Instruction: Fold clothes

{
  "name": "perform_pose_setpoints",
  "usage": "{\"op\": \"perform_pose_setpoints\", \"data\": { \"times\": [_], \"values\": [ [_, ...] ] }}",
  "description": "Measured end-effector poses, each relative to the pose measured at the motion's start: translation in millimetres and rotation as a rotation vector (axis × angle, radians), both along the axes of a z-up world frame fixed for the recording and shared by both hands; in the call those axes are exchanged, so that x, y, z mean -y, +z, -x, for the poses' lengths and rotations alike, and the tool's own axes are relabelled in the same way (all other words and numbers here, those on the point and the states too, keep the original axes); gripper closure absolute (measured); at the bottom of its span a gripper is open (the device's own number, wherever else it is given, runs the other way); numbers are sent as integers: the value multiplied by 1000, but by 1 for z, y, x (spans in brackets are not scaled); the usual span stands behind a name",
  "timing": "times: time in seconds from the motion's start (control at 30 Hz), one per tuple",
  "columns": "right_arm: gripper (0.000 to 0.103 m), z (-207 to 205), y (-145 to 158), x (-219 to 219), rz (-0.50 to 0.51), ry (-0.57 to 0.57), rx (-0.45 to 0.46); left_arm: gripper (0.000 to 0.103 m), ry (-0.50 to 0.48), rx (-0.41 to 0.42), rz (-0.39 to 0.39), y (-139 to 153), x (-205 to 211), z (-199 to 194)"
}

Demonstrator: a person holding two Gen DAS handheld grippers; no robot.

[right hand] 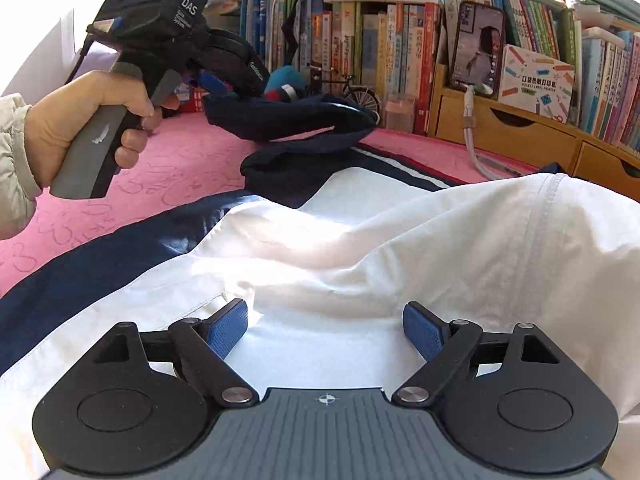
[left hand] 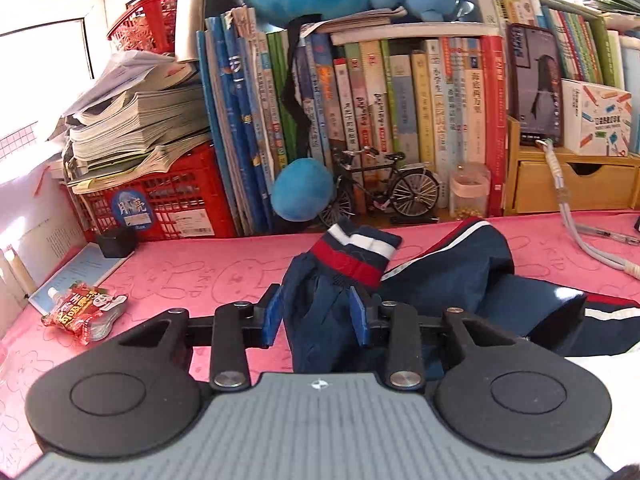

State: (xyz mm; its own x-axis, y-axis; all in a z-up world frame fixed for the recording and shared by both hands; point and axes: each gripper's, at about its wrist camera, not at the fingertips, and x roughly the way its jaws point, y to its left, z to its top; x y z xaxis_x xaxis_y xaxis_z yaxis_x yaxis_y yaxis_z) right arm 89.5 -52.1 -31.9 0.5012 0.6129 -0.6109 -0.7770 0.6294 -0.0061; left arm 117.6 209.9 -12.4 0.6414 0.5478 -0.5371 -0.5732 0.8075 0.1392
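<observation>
A navy and white jacket (right hand: 360,240) lies on the pink table cover (right hand: 180,160). My left gripper (left hand: 318,314) is shut on the jacket's navy sleeve (left hand: 320,320), near its red, white and navy striped cuff (left hand: 352,256), and holds it lifted above the table. In the right wrist view the left gripper (right hand: 204,80) shows at upper left, held by a hand, with the sleeve (right hand: 288,116) hanging from it. My right gripper (right hand: 326,330) is open, its blue pads (right hand: 226,326) just above the jacket's white panel, holding nothing.
A row of books (left hand: 380,100) lines the back, with a red crate (left hand: 160,204), a paper stack (left hand: 136,120), a model bicycle (left hand: 384,192), a blue plush (left hand: 302,190) and wooden drawers (left hand: 568,184). A snack pouch (left hand: 84,310) lies at left. A white cable (left hand: 576,232) trails at right.
</observation>
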Motion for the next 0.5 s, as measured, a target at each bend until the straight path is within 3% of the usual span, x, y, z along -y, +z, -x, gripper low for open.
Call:
{"op": "perform_pose_setpoints", "data": {
  "times": [0.03, 0.1, 0.17, 0.2, 0.33, 0.4, 0.43, 0.47, 0.5],
  "values": [
    [17, -1, 0, 0, -1, -2, -4, 67, -3, 1, 52, -3, -13, 3],
    [16, -2, 0, 0, -1, -4, -6, 56, -23, 44, 253, -15, -43, 13],
    [15, -2, 1, -1, 0, -6, -6, 29, -18, 67, 396, -32, -60, 19],
    [15, -2, 1, -1, 1, -7, -6, 22, 2, 60, 434, -41, -66, 19],
    [13, -2, 1, -2, 5, -13, -2, 1, 44, 76, 437, -53, -64, 16],
    [12, -1, 1, -2, 7, -16, -2, 2, 47, 62, 427, -57, -63, 9],
    [12, -1, 1, -2, 6, -17, -4, 12, 51, 46, 382, -58, -60, 4],
    [11, -2, 1, -2, 6, -18, -6, 39, 54, 30, 335, -58, -57, 0],
    [11, -2, 1, -2, 5, -20, -8, 49, 49, 5, 295, -58, -56, -5]
  ]
}}
